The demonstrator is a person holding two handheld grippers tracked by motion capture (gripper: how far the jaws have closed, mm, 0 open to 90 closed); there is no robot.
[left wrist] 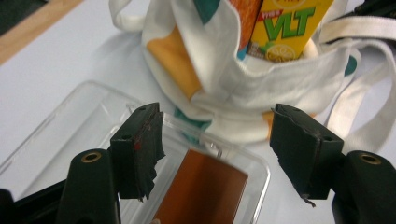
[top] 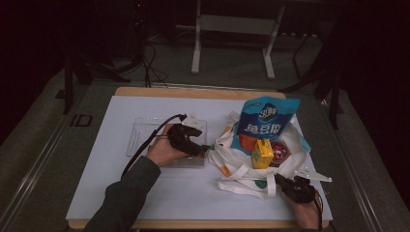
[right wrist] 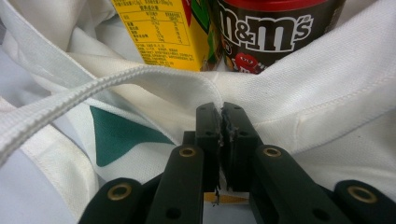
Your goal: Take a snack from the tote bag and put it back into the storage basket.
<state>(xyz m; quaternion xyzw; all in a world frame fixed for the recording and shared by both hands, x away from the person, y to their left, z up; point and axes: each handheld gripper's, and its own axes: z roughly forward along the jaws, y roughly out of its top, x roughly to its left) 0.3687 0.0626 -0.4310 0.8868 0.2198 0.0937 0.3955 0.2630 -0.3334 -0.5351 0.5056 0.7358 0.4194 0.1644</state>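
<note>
The room is dark around a white-topped desk (top: pixel 145 193), and from the high view you see the white tote bag (top: pixel 232 159) lying right of centre with a blue snack pouch (top: pixel 263 123), a yellow juice carton (top: pixel 262 153) and a candy jar (top: pixel 280 152) standing in its mouth; your left gripper (top: pixel 205 148) hangs over a clear plastic tray (top: pixel 140 135) just beside the bag, while your right gripper (top: pixel 279 180) sits at the bag's near edge. In the left gripper view the fingers (left wrist: pixel 140 140) are spread wide and hold nothing, the bag's rim (left wrist: pixel 261 79) just ahead of them: bring them forward squarely onto that hem before you close. In the right gripper view the fingers (right wrist: pixel 233 130) are pressed together, pinching the bag's cloth (right wrist: pixel 327 93) below the carton (right wrist: pixel 159 32) and jar (right wrist: pixel 266 28); hold that pinch firm and low so the mouth opens without tipping the goods.
</note>
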